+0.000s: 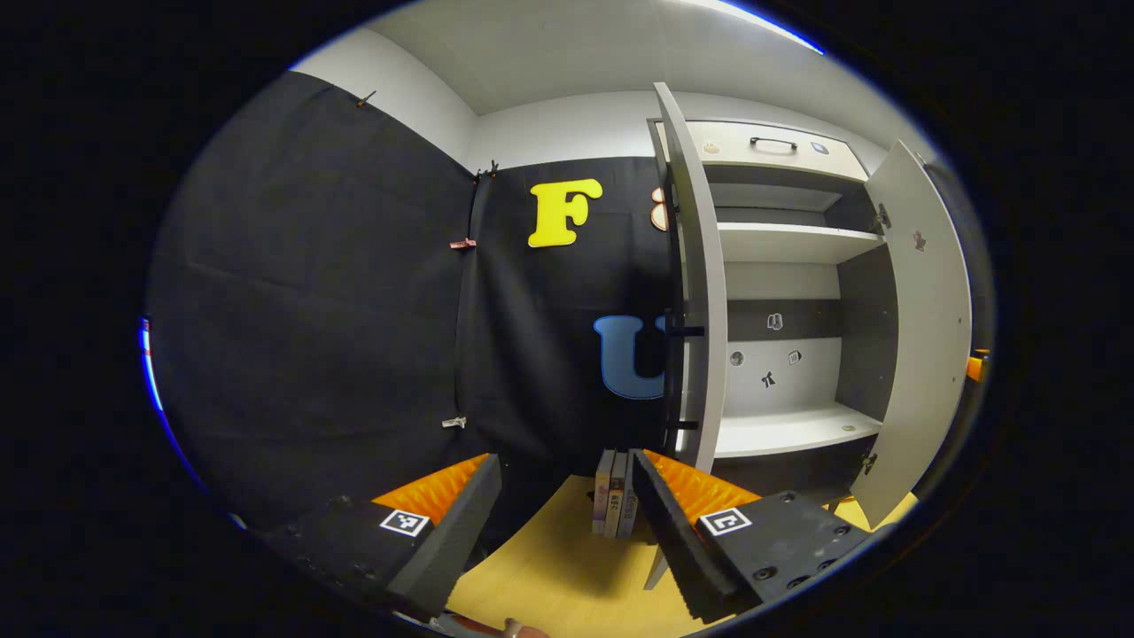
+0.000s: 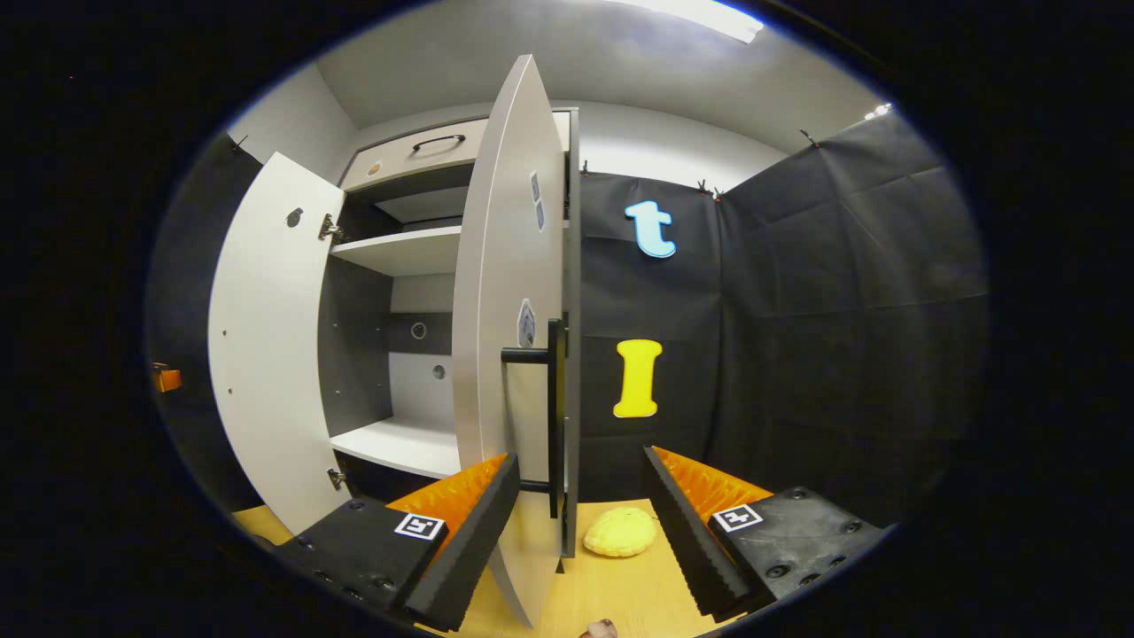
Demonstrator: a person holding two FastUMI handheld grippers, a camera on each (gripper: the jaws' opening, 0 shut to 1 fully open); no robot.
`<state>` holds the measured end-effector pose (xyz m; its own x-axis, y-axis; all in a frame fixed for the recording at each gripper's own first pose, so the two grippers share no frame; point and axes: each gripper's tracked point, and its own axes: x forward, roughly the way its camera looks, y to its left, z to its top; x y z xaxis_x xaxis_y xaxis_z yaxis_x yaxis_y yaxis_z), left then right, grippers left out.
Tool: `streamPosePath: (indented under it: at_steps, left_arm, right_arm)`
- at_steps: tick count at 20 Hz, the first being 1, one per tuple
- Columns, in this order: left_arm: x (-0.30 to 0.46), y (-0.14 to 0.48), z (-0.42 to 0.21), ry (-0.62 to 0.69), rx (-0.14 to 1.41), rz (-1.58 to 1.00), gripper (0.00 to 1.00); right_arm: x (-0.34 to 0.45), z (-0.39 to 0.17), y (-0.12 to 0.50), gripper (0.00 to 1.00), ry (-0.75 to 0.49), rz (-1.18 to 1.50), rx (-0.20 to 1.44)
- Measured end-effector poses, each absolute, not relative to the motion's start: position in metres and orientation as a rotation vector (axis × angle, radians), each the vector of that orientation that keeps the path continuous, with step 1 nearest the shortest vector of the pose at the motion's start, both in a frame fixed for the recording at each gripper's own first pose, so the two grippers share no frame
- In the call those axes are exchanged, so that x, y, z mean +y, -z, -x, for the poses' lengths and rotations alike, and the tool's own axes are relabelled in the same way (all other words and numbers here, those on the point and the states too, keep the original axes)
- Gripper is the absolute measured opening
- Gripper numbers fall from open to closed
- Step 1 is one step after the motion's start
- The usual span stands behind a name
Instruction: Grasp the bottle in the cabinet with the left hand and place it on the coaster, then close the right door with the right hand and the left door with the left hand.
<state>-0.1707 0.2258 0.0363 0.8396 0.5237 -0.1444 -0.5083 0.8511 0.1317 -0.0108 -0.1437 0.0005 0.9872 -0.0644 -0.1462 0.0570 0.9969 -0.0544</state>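
Pale cabinet (image 1: 780, 266) stands with both doors swung open, shelves bare.

Your left gripper (image 1: 562, 523): wedge-shaped fingers, ribbed inner faces, square coded marker on each block, recessed screws. Your right gripper (image 2: 580, 523): same serrated wedges, markers, screw heads.

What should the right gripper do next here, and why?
Probably ease the right gripper forward and leftward to push the right door shut. Both doors stand open, the visible shelves hold no bottle, and this open gripper sits right at the door's edge beside its black handle.
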Motion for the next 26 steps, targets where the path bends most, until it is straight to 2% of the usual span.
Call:
streamPosePath:
  at_steps: [3, 9, 14, 18, 25, 26]
  left_arm:
    - [0.222, -0.038, 0.165, -0.531, 0.150, -0.024, 0.95]
    - [0.225, -0.031, 0.167, -0.524, 0.133, 0.031, 0.95]
    - [0.240, -0.028, 0.153, -0.512, 0.133, 0.038, 0.95]
    - [0.247, -0.022, 0.118, -0.450, 0.127, 0.066, 0.95]
    - [0.233, -0.015, 0.077, -0.330, 0.137, 0.096, 0.95]
    - [0.228, -0.016, 0.073, -0.311, 0.136, 0.102, 0.95]
  right_arm:
    - [-0.100, -0.009, 0.012, 0.94, -0.026, 0.006, 0.158]
    - [-0.037, -0.071, 0.035, 0.92, -0.108, -0.049, 0.168]
    - [-0.005, -0.122, 0.052, 0.92, -0.081, -0.056, 0.170]
    - [0.004, -0.148, 0.059, 0.92, -0.030, 0.001, 0.148]
    - [-0.002, -0.152, 0.060, 0.90, 0.022, 0.022, 0.167]
    - [-0.002, -0.145, 0.058, 0.95, 0.018, 0.014, 0.173]
